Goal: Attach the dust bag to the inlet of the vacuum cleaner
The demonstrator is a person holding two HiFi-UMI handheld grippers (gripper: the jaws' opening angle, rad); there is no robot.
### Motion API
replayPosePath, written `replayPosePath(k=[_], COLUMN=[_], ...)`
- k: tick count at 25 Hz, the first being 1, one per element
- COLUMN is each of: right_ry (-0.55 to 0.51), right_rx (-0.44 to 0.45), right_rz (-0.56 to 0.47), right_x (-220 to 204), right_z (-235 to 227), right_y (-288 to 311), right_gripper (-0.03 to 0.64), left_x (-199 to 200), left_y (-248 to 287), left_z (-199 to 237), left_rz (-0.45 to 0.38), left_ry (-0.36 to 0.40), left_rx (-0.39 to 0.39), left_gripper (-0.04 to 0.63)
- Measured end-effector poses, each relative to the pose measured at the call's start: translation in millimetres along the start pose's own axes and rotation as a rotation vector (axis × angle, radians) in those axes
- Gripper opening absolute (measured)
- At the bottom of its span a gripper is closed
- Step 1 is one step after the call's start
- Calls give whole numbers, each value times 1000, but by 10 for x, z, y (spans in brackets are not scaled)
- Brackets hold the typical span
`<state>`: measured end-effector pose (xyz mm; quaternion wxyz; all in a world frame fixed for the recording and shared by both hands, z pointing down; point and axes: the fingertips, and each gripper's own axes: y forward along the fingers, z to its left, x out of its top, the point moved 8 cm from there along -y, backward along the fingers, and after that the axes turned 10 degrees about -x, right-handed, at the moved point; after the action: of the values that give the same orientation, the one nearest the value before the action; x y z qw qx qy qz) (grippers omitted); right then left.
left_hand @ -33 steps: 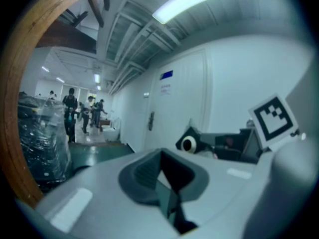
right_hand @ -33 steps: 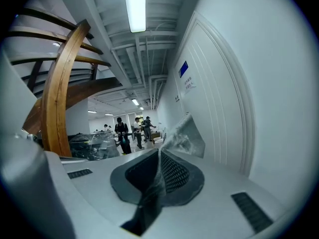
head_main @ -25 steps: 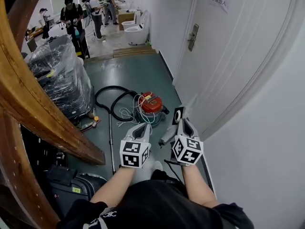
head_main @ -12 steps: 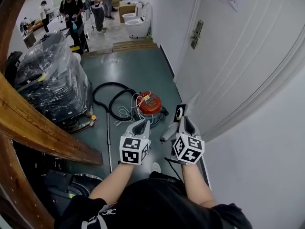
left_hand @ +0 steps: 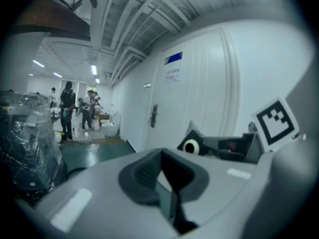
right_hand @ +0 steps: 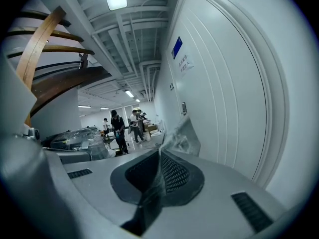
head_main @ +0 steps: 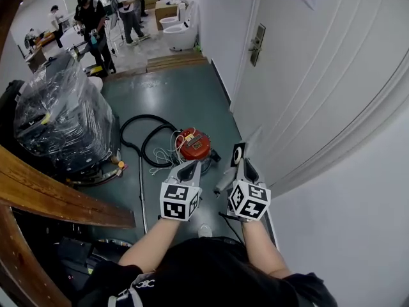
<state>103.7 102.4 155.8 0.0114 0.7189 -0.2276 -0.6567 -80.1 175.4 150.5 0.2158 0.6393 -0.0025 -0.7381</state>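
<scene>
Left gripper [head_main: 190, 167] pressed together. Right gripper [head_main: 245, 166] pinches bag [head_main: 238, 154]. Vacuum [head_main: 193, 143] just ahead; door [head_main: 307, 88] close right, wrapped load [head_main: 61, 120] left, open floor [head_main: 185, 94] beyond.

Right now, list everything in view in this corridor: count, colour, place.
vacuum cleaner: one, red-orange, middle of the head view
hose: one, black, looped left of the vacuum cleaner
cord: one, white, tangled beside the vacuum cleaner
wrapped load: one, dark under clear film, left
door: one, white, right
toilets: two, white, far end
people: several, far end
dust bag: one, dark collar with white ring, in the right gripper
left gripper: one, grey, jaws shut, empty
right gripper: one, grey, jaws shut on the dust bag
</scene>
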Motion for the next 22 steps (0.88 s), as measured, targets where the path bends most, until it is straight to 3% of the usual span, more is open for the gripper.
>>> replayPosePath(k=[13,22], right_ry=[29,86], right_rx=[26,-27], right_rz=[36,90], right_x=[78,-139], right_z=[-365,-501], right_y=[530,857], right_gripper=[11,11], left_x=[87,6], left_y=[457,874], left_z=[24,218], left_rz=[26,77], left_ry=[-5,4], left_rx=[55,2], left_gripper=[0,0])
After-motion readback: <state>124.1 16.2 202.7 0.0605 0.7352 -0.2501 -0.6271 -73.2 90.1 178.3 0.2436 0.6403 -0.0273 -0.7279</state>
